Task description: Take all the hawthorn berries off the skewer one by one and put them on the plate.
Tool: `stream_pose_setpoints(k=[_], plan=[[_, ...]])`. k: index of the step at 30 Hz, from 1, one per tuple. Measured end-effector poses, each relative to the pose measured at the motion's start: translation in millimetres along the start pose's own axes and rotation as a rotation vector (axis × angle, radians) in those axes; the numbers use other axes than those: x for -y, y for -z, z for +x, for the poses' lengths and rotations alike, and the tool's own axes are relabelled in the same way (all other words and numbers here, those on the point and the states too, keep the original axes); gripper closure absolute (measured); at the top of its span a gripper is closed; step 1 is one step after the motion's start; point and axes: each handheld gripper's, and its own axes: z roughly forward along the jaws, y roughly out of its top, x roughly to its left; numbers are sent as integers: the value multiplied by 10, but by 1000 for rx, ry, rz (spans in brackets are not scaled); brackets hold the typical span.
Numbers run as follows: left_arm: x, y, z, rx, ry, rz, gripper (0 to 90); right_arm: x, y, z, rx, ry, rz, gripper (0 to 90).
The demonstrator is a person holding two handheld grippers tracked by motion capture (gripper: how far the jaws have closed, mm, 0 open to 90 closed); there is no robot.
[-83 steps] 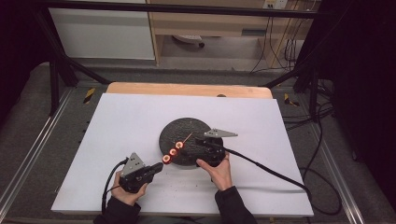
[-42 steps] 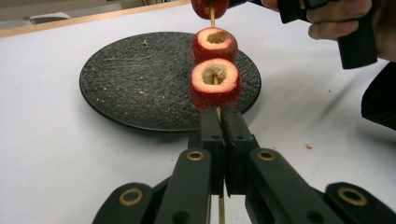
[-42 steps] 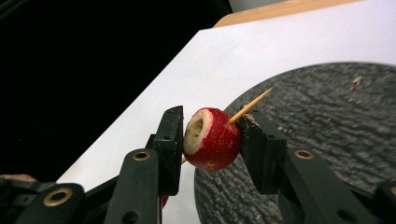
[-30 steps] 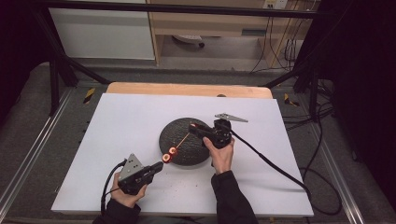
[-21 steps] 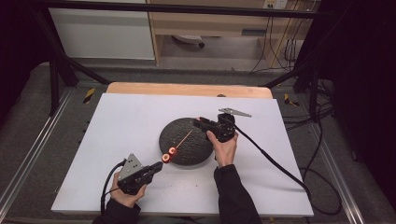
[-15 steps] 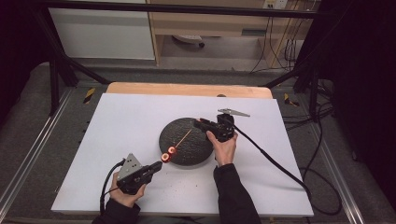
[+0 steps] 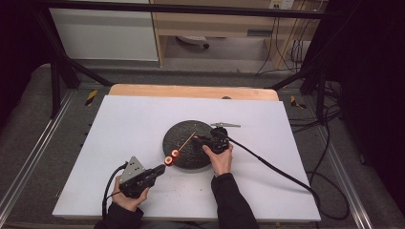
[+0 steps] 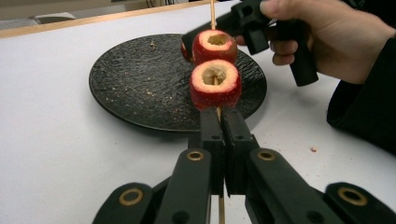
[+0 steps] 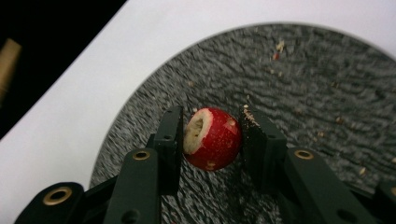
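Third fruit [image 9: 212, 138] now off the skewer [image 8: 213, 11], gripped in right tongs [image 9: 211, 140] over plate [image 7: 177, 136] centre frame; left tongs [image 8: 219, 128] clamp the skewer (two fruits [image 8: 215, 84] left); unloading one-third done.

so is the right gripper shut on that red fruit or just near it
Shut on it: in the right gripper view both jaws press the red fruit's sides, above the black plate.
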Motion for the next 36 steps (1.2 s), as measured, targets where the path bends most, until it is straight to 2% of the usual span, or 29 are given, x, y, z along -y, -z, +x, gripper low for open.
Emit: stream_pose_setpoints(k=[7, 12, 18, 24, 29, 32, 36], plan=[[1, -4, -3, 0, -1, 2, 883, 80, -70, -21, 21, 17, 41, 617], [-1, -1, -2, -1, 0, 1, 883, 80, -58, -20, 28, 35, 44, 552], [-2, 1, -1, -3, 1, -1, 883, 12, 85, 48, 30, 85, 2, 400], [-2, -2, -2, -5, 1, 0, 883, -17, 279, 149, 2, 132, -41, 207], [-3, -1, -3, -7, 1, 0, 883, 23, 397, 229, -28, 167, -26, 87], [0, -6, -1, -8, -1, 3, 883, 68, 451, 276, -33, 193, -20, 57], [2, -12, -5, -8, -1, 5, 883, 125, 501, 348, -49, 198, -23, 41]])
